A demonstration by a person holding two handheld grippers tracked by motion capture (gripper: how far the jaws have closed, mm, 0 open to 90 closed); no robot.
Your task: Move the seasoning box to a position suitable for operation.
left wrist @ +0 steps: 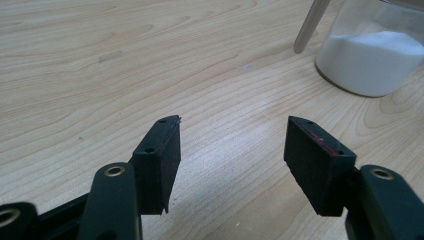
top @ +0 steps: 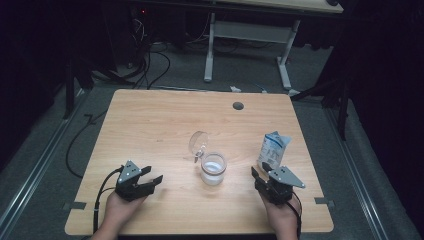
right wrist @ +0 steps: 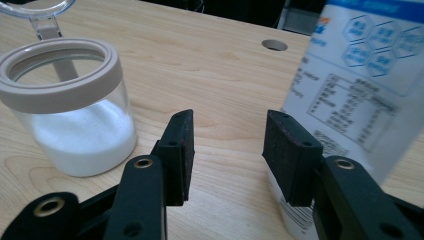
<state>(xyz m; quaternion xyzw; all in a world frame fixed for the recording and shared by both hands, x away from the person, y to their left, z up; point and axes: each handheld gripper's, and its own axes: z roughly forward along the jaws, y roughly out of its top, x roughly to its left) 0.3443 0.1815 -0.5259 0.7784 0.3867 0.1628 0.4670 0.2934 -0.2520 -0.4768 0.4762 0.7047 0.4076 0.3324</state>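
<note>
Both grippers w/ jaws apart, nothing held: right gripper (top: 264, 172) should close squarely on bag (top: 273, 148) mid-body; left gripper (top: 149, 175) waits near-left of jar (top: 213, 169).

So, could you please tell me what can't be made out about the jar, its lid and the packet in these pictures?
- Packet: print blurred in the right gripper view, too small in the high view; its top is cut by the frame, its foot sits behind one of the right gripper's fingers.
- Jar: rim cut off by the left gripper view's top edge.
- Hinged lid: too small in the high view, cut off in both gripper views.
- White powder: kind not identifiable.
</note>
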